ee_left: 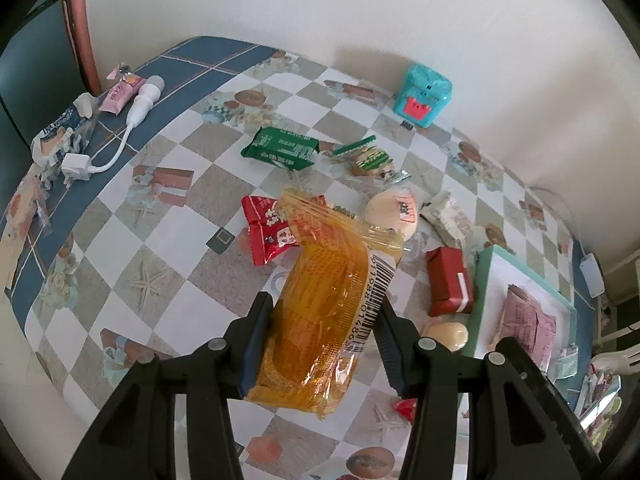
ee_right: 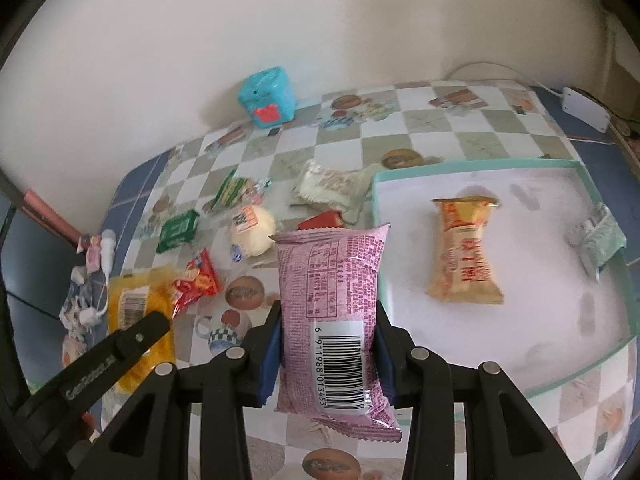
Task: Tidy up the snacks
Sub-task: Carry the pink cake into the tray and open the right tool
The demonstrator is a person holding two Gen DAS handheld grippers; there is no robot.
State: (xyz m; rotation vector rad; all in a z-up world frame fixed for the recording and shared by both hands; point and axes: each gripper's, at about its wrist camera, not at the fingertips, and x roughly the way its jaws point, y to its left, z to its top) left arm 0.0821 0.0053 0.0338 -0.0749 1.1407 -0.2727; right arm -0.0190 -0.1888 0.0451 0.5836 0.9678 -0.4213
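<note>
My left gripper [ee_left: 323, 308] is shut on a clear orange snack packet [ee_left: 320, 320], held above the checkered table. In the right wrist view the same orange packet [ee_right: 132, 304] hangs at the left. My right gripper [ee_right: 327, 312] is shut on a pink snack packet [ee_right: 332, 320], lifted beside the near-left corner of a teal-rimmed white tray [ee_right: 472, 166]. In the tray lie a beige-orange packet [ee_right: 464, 252] and a green-white packet [ee_right: 600, 236]. Loose on the table are a green packet [ee_left: 280, 148], a red packet [ee_left: 268, 228], a red box [ee_left: 450, 282], a round pale bun [ee_left: 394, 210] and a white packet [ee_left: 448, 216].
A teal cube toy [ee_left: 424, 94] stands by the back wall. A white charger with its cable [ee_left: 132, 120] and crumpled wrappers [ee_left: 60, 136] lie at the table's left edge. A white adapter [ee_right: 584, 108] sits at the far right corner. The wall borders the table's far side.
</note>
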